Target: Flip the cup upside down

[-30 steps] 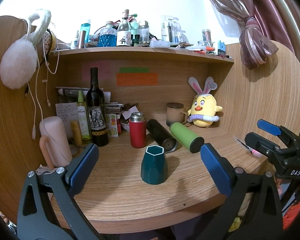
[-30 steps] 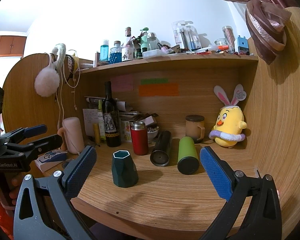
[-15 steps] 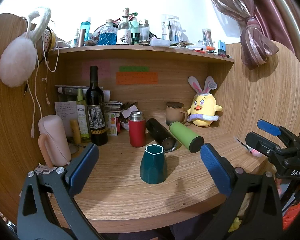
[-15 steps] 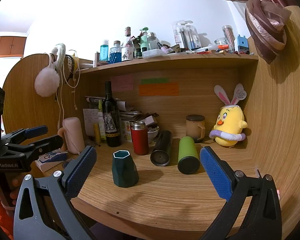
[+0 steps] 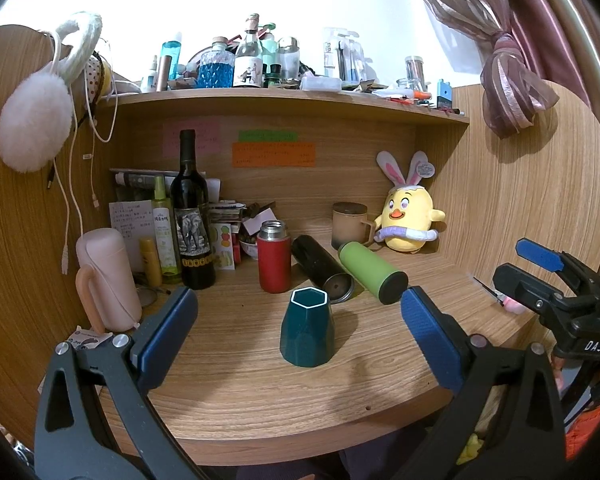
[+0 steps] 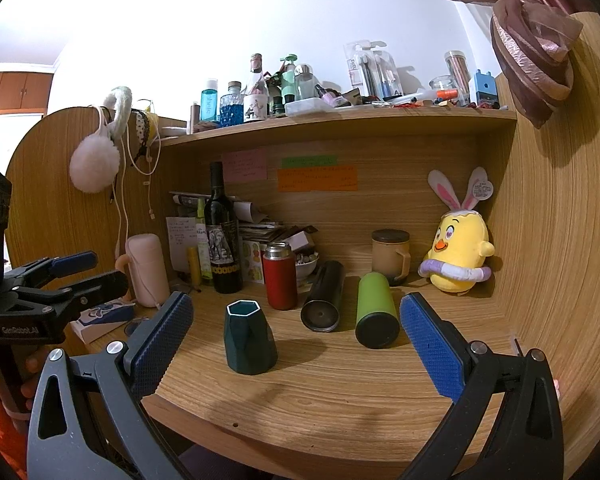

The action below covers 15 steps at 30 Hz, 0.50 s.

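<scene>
The dark green faceted cup with a hexagonal mouth (image 5: 307,332) stands upright on the wooden desk (image 5: 260,400), its opening up and its long axis vertical, so nothing of the flip is done yet. It sits almost straight in front of the left gripper (image 5: 299,326), centred between the two blue pads, which are spread wide and hold nothing. From the right gripper (image 6: 296,334), whose jaws are also spread wide and empty, the cup (image 6: 250,338) lies off to the left, close to its left pad, so I judge the left one to be better lined up for the grasp. Both grippers hang over the front edge of the desk, apart from the cup. Just behind the cup lie a black cylindrical flask on its side (image 5: 324,268) and a light green cylindrical bottle on its side (image 5: 372,272), and a red thermos with a metal neck (image 5: 275,258) stands beside them; these leave little room at the back. In front of the cup and at both its sides the desk is bare, so I think the turning should happen there, lifted away from the flasks, and not too near the front edge.
</scene>
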Motion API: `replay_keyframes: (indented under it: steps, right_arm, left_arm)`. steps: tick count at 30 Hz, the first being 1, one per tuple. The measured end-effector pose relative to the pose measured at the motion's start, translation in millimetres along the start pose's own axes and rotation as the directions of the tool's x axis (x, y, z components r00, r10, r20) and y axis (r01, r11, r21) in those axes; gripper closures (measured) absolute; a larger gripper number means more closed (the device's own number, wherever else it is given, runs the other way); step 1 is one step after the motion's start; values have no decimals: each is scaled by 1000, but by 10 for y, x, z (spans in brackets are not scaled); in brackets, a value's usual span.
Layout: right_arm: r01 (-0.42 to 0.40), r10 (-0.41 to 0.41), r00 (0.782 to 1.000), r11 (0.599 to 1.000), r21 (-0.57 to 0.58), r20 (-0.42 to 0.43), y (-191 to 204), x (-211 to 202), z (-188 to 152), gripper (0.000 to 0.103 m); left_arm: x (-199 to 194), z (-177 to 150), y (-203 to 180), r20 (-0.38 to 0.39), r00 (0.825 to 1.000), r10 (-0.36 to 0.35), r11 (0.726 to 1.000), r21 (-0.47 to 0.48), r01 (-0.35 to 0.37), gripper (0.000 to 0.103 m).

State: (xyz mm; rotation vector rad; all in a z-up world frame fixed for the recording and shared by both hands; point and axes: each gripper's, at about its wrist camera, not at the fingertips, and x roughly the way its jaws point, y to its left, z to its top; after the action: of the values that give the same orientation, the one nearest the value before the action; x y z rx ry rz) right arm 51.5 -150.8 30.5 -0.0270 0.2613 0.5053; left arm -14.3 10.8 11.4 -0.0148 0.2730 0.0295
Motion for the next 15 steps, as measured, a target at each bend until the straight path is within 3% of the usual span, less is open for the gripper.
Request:
replay_keyframes:
  steps: [15]
  right_arm:
    - [-2,2,1000,1000,0,0,-7,-4,0,0]
  left_arm:
    - [30,-56,-44,-23,999,-24,1000,-16,24,0]
